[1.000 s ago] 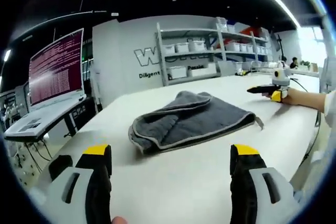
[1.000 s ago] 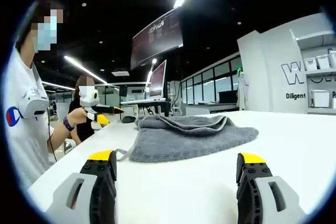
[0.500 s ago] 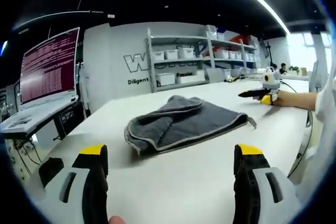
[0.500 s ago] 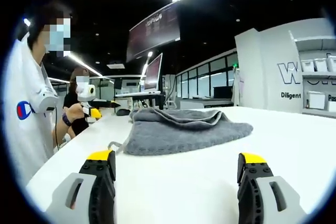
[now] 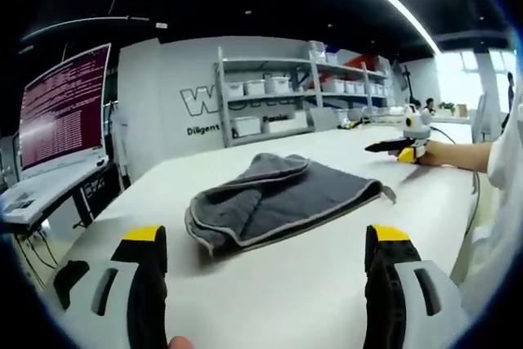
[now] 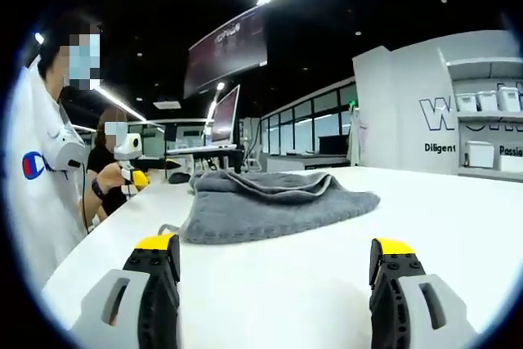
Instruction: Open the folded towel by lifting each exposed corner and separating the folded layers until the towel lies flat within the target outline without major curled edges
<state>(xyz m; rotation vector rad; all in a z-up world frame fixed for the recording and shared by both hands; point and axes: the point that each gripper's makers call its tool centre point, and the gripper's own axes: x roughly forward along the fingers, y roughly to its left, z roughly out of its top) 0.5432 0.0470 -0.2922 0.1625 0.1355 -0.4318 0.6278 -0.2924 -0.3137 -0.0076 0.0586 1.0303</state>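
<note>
Open tabletop all round towel, both tools clear of it

Bare white tabletop (image 5: 270, 284) lay between the left tool (image 5: 261, 263) and the folded grey towel (image 5: 274, 198); same on the right tool's (image 6: 274, 271) side, with jaws spread wide on both. Towel itself was the one bump mid-surface. Laptop (image 5: 57, 132) stood off the far edge, shelving (image 5: 294, 91) well behind, a person (image 6: 41, 161) at the near edge.

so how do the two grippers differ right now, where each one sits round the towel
The left gripper faces the gray towel at its thick rolled fold; the right gripper faces the flatter side with the small loop tag. Seen from the left gripper view, the right gripper sits across the white table beyond the towel's far corner; seen from the right gripper view, the left one is off near the person. Both are open, neither touching the towel.
</note>
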